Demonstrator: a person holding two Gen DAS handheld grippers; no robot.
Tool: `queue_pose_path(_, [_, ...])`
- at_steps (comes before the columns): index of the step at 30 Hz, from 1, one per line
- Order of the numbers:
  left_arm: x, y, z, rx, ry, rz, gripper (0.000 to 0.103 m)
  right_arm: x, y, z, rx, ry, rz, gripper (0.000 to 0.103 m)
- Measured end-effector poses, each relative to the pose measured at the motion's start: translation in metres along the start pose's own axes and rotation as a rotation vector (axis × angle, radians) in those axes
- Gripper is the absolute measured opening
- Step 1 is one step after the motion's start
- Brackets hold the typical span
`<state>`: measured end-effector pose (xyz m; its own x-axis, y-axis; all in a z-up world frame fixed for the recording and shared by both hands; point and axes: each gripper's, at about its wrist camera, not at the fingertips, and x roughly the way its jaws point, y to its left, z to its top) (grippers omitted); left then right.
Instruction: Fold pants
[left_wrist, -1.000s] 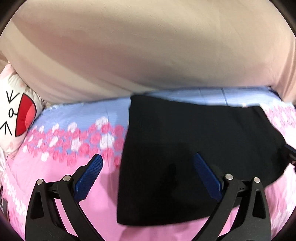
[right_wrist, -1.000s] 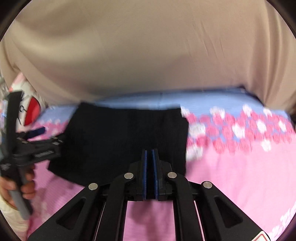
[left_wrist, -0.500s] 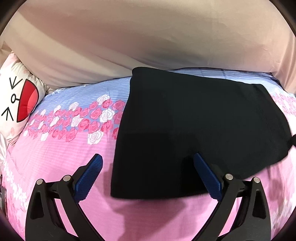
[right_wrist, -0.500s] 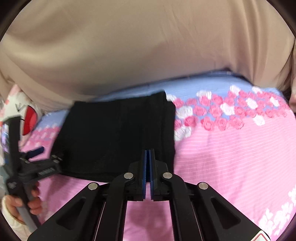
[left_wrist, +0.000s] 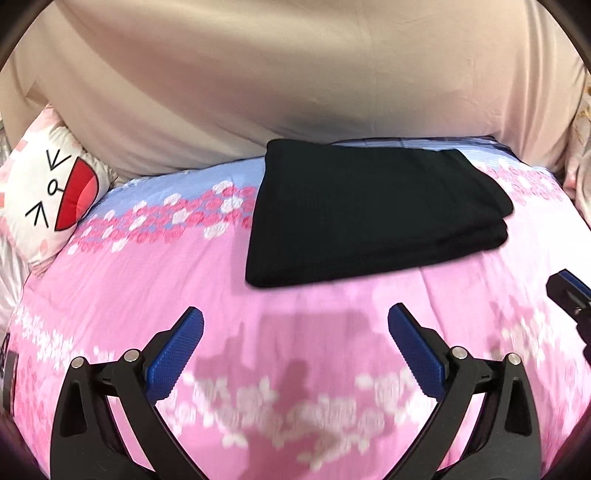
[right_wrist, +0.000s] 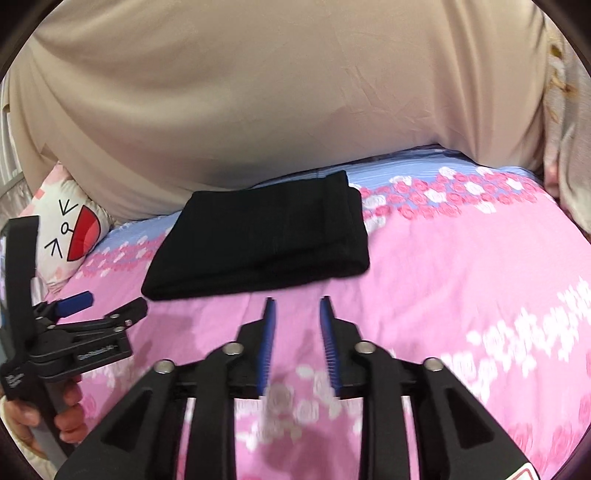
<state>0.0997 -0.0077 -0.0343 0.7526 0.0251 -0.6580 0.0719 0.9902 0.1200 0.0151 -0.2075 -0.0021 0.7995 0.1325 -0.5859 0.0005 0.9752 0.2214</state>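
1. Your pants (left_wrist: 373, 218) lie folded into a black rectangle on the bed (left_wrist: 332, 350), near its far edge.
2. Your left claw (left_wrist: 295, 332) is spread wide over bare sheet, holding nothing.
3. Your right claw (right_wrist: 297, 325) has just been opening; nothing sits between its fingers.
4. The fold's layers look even, though blur hides detail.

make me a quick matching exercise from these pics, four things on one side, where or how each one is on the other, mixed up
Things:
1. pants
2. cartoon pillow
3. left gripper
4. right gripper

States:
A. jaws spread wide, empty, above pink bedding
B. folded into a black stack on the bedspread
C. at the left edge of the bed, against the beige cover
D. jaws slightly apart, having just been opening, nothing between them

Pairs: 1-B, 2-C, 3-A, 4-D
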Motion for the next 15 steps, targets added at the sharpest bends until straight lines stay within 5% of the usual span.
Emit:
queue_pose_path(6, [-0.007, 0.013, -0.034, -0.033, 0.020, -0.033, 0.098, -0.010, 0.004, -0.028, -0.012, 0.027, -0.029, 0.026])
queue_pose_path(10, [-0.004, 0.021, -0.052, -0.065, 0.017, -0.029, 0.098, -0.016, 0.008, -0.044, -0.006, 0.026, -0.059, 0.045])
queue_pose_path(15, [0.004, 0.027, -0.063, -0.078, 0.042, -0.007, 0.098, -0.019, 0.013, -0.050, -0.028, 0.014, -0.107, 0.049])
